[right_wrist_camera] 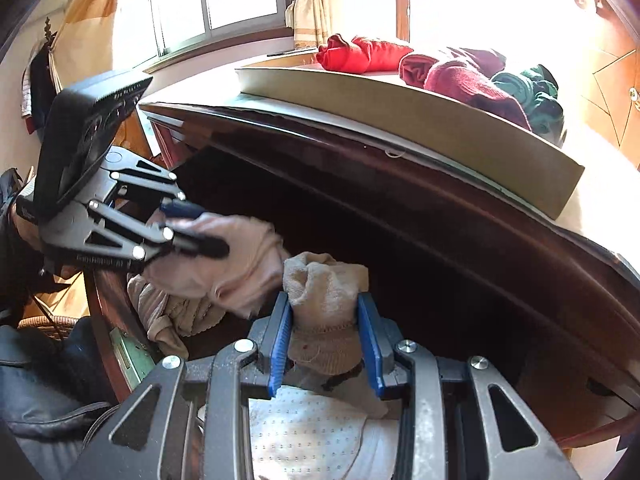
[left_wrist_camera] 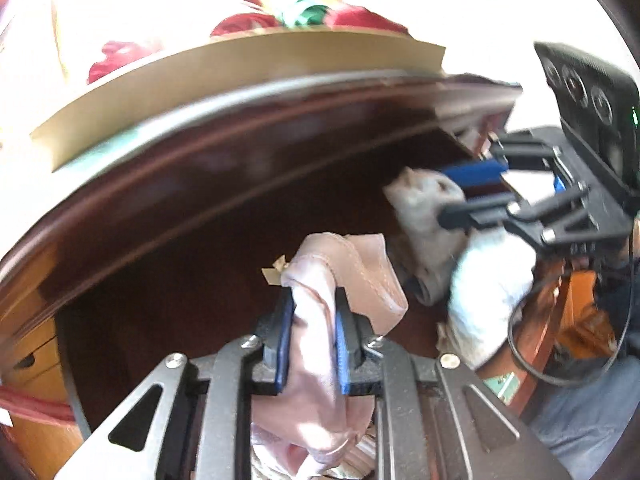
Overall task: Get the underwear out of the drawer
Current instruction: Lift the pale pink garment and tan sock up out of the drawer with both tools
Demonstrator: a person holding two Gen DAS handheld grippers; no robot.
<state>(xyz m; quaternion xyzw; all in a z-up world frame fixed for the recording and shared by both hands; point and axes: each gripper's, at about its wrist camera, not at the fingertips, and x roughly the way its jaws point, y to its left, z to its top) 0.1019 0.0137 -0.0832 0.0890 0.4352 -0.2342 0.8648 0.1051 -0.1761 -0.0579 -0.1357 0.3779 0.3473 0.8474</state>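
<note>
Both tongs [left_wrist_camera: 312, 332] [right_wrist_camera: 326, 340] clamped on underwear [left_wrist_camera: 320, 300]

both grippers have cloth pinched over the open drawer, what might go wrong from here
The left gripper pinches only a bunched fold of the pink underwear, so it may slip free while lifting. The beige garment in the right gripper trails down toward the white cloth and could drag it. Either piece might snag the dark wooden drawer edge.

Two tongs [left_wrist_camera: 312, 344] [right_wrist_camera: 326, 344], two held underwear pieces [left_wrist_camera: 320, 280] [right_wrist_camera: 324, 292], one drawer [right_wrist_camera: 440, 260]
</note>
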